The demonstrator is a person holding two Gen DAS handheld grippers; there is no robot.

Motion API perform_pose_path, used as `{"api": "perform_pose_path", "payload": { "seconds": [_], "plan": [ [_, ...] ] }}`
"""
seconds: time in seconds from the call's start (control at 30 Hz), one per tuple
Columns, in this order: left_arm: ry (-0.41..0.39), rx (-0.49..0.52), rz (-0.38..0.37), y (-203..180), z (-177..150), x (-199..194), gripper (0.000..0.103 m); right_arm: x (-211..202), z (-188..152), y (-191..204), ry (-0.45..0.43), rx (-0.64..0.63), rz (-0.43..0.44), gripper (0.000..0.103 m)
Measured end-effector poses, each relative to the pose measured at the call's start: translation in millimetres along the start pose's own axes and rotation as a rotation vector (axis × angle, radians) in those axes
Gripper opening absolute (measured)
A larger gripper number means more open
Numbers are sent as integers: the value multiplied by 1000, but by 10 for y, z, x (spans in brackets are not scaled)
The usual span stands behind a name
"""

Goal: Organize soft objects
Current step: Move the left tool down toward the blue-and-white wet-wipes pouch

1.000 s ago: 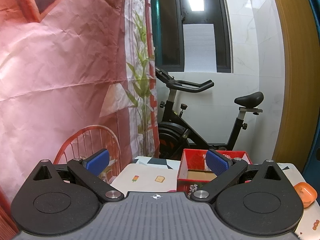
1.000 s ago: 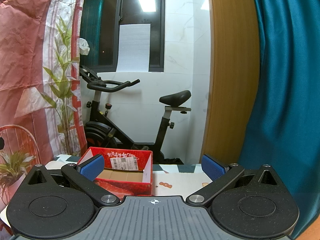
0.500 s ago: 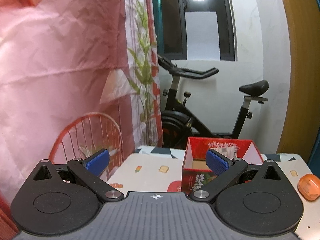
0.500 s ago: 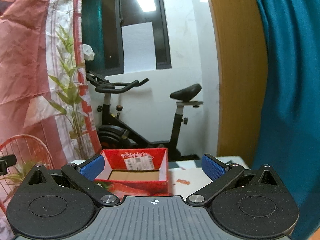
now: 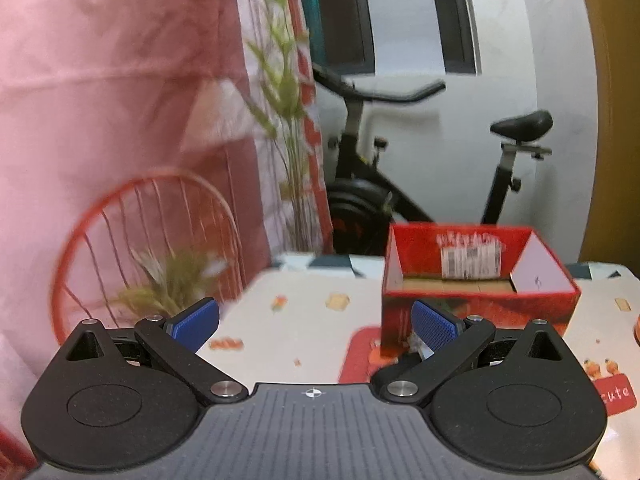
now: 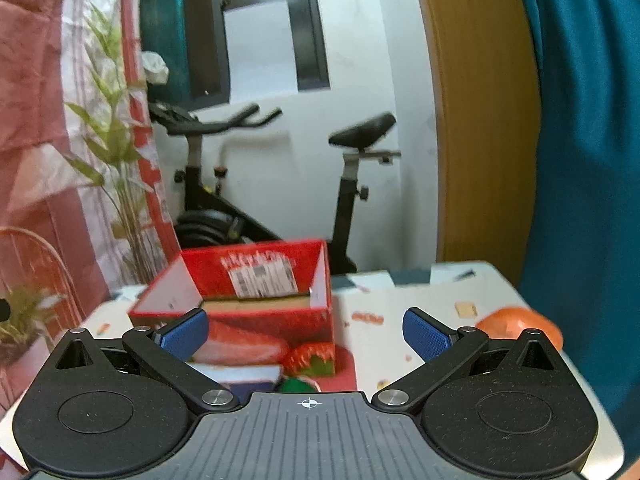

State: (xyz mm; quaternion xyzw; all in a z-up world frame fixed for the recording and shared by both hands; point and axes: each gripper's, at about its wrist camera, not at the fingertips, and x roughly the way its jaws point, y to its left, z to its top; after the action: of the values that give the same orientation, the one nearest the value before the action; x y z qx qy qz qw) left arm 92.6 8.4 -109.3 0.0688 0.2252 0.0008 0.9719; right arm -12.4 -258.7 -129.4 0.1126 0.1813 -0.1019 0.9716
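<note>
A red open cardboard box (image 5: 476, 280) with a barcode label inside stands on a white printed table (image 5: 304, 332); it also shows in the right wrist view (image 6: 256, 300). My left gripper (image 5: 314, 326) is open and empty, above the table just left of the box. My right gripper (image 6: 306, 334) is open and empty, in front of the box. An orange soft object (image 6: 520, 324) lies on the table to the right, partly behind my right finger. A green object (image 6: 298, 385) peeks out just under the right gripper body.
A red mat (image 5: 360, 356) lies under the box. An exercise bike (image 5: 400, 184) stands behind the table. A pink printed curtain (image 5: 120, 120) hangs left, a teal curtain (image 6: 580, 160) and a wooden panel (image 6: 480, 120) right.
Both views have tipped downward and closer to the table. The box looms larger, and the orange object has come into the right wrist view. Both grippers stay open.
</note>
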Motion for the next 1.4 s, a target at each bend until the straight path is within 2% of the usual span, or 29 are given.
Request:
{"api": "perform_pose_path", "payload": {
  "seconds": [0.17, 0.3, 0.43, 0.63, 0.8, 1.0, 1.07, 1.2, 1.4],
  "plan": [
    [125, -41, -28, 33, -178, 379, 103, 320, -237, -40, 78, 0, 1, 103],
    [189, -27, -19, 16, -334, 636, 103, 563, -397, 0, 164, -35, -29, 103],
    [285, -14, -26, -8, -448, 847, 103, 751, -541, -55, 220, -9, -26, 103],
    [355, -23, -59, -16, -559, 1068, 103, 957, -654, -98, 264, -12, -39, 103],
    [374, -36, -76, -57, -560, 1210, 103, 1108, -669, -125, 286, -21, 1, 103],
    [365, 14, -66, -178, -440, 1298, 103, 1216, -528, -93, 289, -63, 81, 99],
    [360, -4, -85, -178, -390, 1315, 103, 1263, -464, -66, 288, -87, 97, 95],
    [356, -57, -131, -149, -268, 1376, 103, 1354, -375, 29, 301, -119, 142, 94],
    [309, 4, -125, -261, -72, 1414, 103, 1437, -333, 218, 306, -173, 227, 90]
  ]
}}
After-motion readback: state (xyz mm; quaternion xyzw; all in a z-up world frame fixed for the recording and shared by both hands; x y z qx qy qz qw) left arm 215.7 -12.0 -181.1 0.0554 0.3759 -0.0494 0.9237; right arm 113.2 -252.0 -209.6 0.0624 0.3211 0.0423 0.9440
